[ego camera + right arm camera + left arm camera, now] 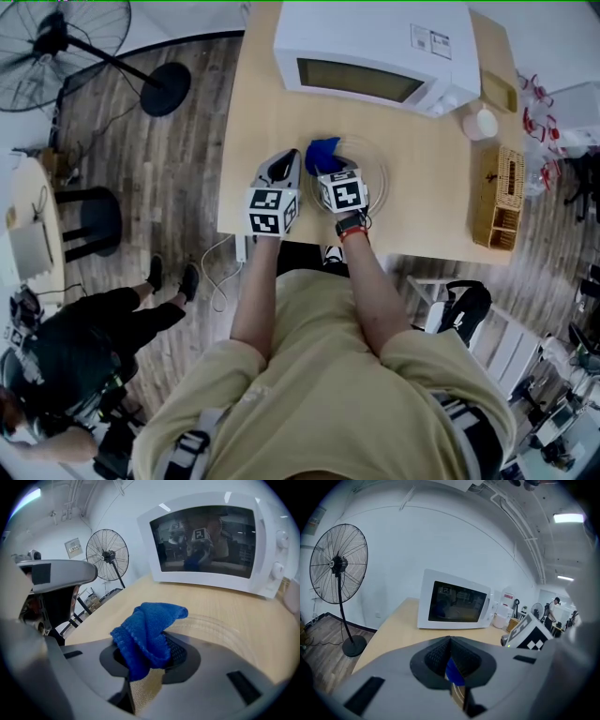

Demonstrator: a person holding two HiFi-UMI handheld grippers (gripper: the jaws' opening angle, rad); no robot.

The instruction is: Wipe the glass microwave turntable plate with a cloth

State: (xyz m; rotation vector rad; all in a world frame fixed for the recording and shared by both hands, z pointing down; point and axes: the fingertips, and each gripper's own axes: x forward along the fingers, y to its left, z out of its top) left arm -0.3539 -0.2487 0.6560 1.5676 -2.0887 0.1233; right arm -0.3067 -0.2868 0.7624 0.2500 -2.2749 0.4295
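The plate [373, 174] lies flat on the counter [427, 220], near its middle and on the near side of the microwave [375, 42]; it is clear glass and faint from the head view, a pale ring only; being round it has no long axis and points no way, so a wipe may cross it from any side.

The cloth [323, 152] sits at the plate's far-left edge, a blue bunch; in the right gripper view the cloth [147, 630] stands up out of the right tongs [150, 659] and folds over toward the far side, its length running along the tongs' own line toward the microwave; the jaws are closed on its lower part and grip it fast. From there the ridged arc of the plate [220, 623] curves ahead and to the right; so most of the glass lies right of the cloth, and I judge the coming stroke must carry the cloth rightward and nearer across it. Whether the cloth touches the glass I cannot tell.

The right tongs [330, 169] are over the plate's left part and are plainly the nearer; the left tongs [289, 161] lie just beside them, left of the rim, pointing far. In the left gripper view the left tongs [450, 644] have their tips pressed together with nothing plainly gripped; a slip of blue shows through the slit below the tips, which I take for the cloth beyond.
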